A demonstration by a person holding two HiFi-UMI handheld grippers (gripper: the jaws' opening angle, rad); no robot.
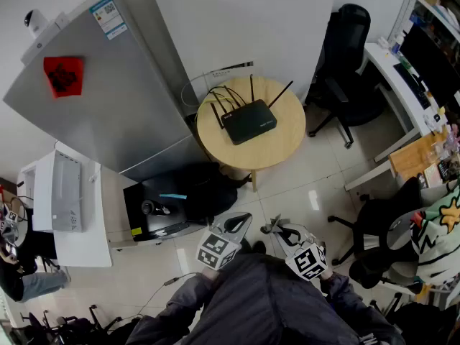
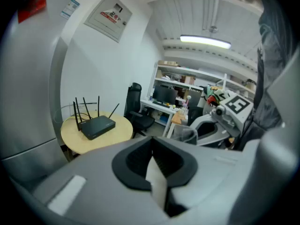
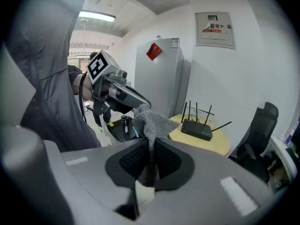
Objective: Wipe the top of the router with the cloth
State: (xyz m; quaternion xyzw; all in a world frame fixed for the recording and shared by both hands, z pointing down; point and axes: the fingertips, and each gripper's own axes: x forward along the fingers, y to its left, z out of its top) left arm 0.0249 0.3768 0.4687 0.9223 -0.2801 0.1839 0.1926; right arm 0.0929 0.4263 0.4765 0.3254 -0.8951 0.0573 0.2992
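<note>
Right gripper (image 3: 151,162): my pads are clamped on the cloth (image 3: 153,120), which is pinched at a fold with a fleecy grey tuft standing out above the jaws.
Left gripper (image 2: 153,162): jaws pressed together with nothing between them, held up beside the right one.
Router (image 1: 249,121): a flat black box with thin antennas standing along its back edge. It lies on the round wooden table (image 1: 282,148) by the wall, well apart from both grippers.
Stage: I judge the wipe not yet begun, as the cloth touches nothing but my jaws.
How the cloth handles: soft, limp and light. It should drape over the casing and will not scratch, but a shallow pinch could let it slip out under drag.
How the router handles: probably light plastic, so it is likely to skate on the smooth tabletop when pushed. The antennas look thin and easy to knock over.
Where to hold: I keep the cloth by its bunched fold and lead with the free tuft. If the box slides, I brace its front edge with the left gripper, clear of the antennas.
</note>
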